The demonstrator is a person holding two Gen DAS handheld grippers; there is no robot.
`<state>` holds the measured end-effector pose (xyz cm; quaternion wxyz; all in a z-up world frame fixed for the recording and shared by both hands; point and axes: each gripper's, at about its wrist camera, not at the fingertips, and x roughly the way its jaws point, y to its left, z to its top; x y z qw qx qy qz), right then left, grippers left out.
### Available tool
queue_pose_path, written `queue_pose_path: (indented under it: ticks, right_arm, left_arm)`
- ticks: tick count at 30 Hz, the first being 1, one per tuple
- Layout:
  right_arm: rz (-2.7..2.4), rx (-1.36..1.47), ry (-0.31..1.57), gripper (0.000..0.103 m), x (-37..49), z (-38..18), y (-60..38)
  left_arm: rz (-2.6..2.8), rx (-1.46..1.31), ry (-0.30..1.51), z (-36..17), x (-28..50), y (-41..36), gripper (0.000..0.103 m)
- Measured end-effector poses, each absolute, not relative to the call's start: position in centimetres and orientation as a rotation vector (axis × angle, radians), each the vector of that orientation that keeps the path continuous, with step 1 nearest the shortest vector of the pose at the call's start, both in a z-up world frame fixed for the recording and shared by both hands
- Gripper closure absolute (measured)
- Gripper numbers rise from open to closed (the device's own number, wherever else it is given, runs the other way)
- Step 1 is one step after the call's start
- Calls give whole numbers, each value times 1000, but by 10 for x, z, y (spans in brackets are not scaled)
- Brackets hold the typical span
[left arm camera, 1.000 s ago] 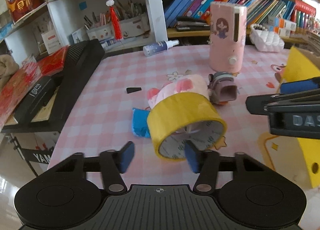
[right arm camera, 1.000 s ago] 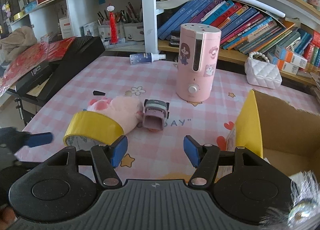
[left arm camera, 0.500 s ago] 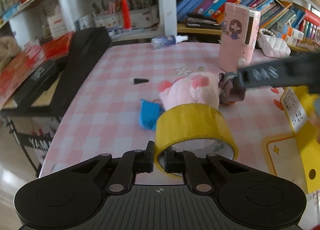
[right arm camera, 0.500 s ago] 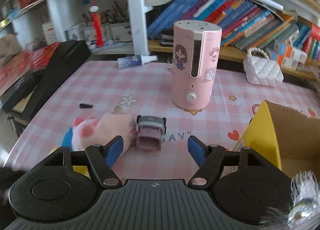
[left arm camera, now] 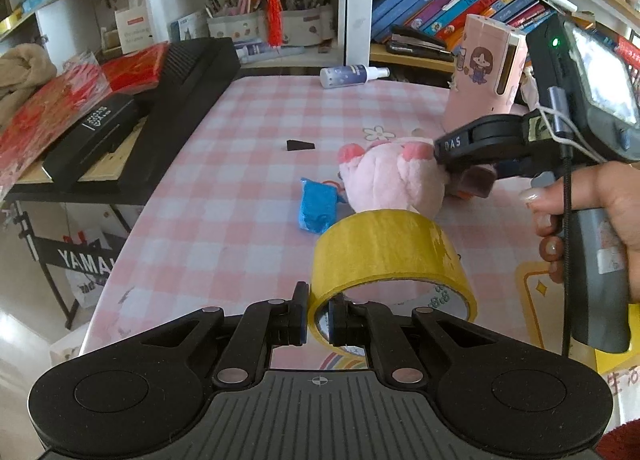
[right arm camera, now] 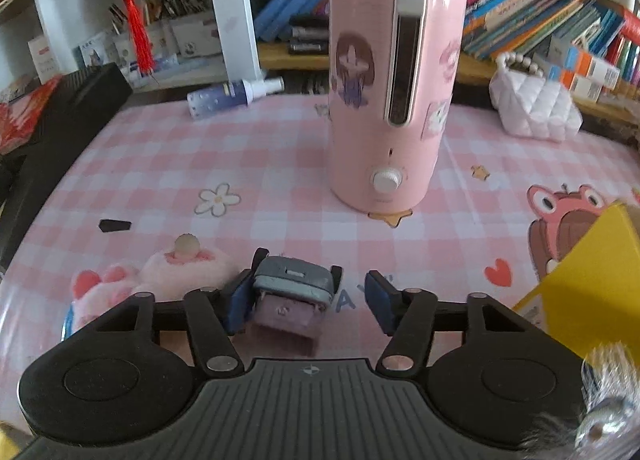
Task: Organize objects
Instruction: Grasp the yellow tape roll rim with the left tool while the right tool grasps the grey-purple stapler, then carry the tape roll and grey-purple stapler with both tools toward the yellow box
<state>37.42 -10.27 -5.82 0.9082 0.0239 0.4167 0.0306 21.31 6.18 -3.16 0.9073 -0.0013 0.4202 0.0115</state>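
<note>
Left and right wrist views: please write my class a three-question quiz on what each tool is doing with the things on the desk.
1. Multiple choice: what does the left tool pinch? A) the blue pouch B) the wall of the yellow tape roll C) the spray bottle
2. True or false: the pink humidifier lies on its side.
3. Short answer: what sits between the fingers of the right tool?

Key
1. B.
2. False: the pink humidifier stands upright.
3. The small grey-and-purple gadget. The jaws have just been closing, but one pad is not yet on it.
</note>
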Motion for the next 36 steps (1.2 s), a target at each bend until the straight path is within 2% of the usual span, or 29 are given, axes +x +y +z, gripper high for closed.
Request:
queue_pose_path:
  ticks: [1, 15, 24, 36]
  right_arm:
    - [74, 59, 867, 62, 375, -59, -104]
    - [186, -3, 714, 62, 315, -16, -110]
    - [273, -94, 684, 62, 240, 8, -116]
    - [233, -81, 707, 62, 178, 6, -110]
  left_arm:
    - [24, -3, 866, -31, 212, 62, 95]
    - [-8, -35, 796, -12, 199, 66, 95]
    - [-51, -50, 757, 0, 173, 72, 95]
    - [-126, -30, 739, 3, 133, 75, 95]
